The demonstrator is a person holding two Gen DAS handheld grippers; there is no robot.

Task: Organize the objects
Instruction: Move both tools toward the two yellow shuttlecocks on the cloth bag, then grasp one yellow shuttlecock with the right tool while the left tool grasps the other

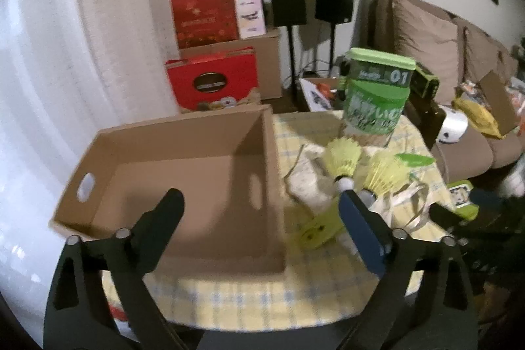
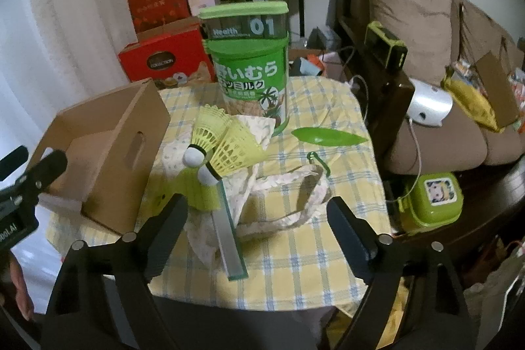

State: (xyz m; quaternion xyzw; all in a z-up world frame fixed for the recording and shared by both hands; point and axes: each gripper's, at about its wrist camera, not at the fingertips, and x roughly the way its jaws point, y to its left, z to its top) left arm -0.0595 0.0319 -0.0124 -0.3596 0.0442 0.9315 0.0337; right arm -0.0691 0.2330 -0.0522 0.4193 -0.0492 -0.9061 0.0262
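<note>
Shuttlecocks, two in yellow-green with white cork ends, are seen at the centre of the right wrist frame, lying side by side on a pale fabric bag spread over the yellow checked tablecloth. They lie above and slightly left of the right gripper, whose jaws are spread wide with nothing held between them. A grey-green ruler-like strip runs from the shuttlecocks down into the gap between these jaws. In the left wrist frame the shuttlecocks appear right of centre, just above the right finger of the left gripper, which is likewise opened wide and empty, held over the open cardboard box. Behind the shuttlecocks, at upper centre, a tall green canister stands upright; "Health" and "01" are read on the band under its lid, with large Japanese characters on the label below. A red box at upper left is marked "COLLECTION". A green leaf-shaped piece lies right of the canister, and a green lunch box with a cartoon sticker is seen at the right edge, off the table.
</note>
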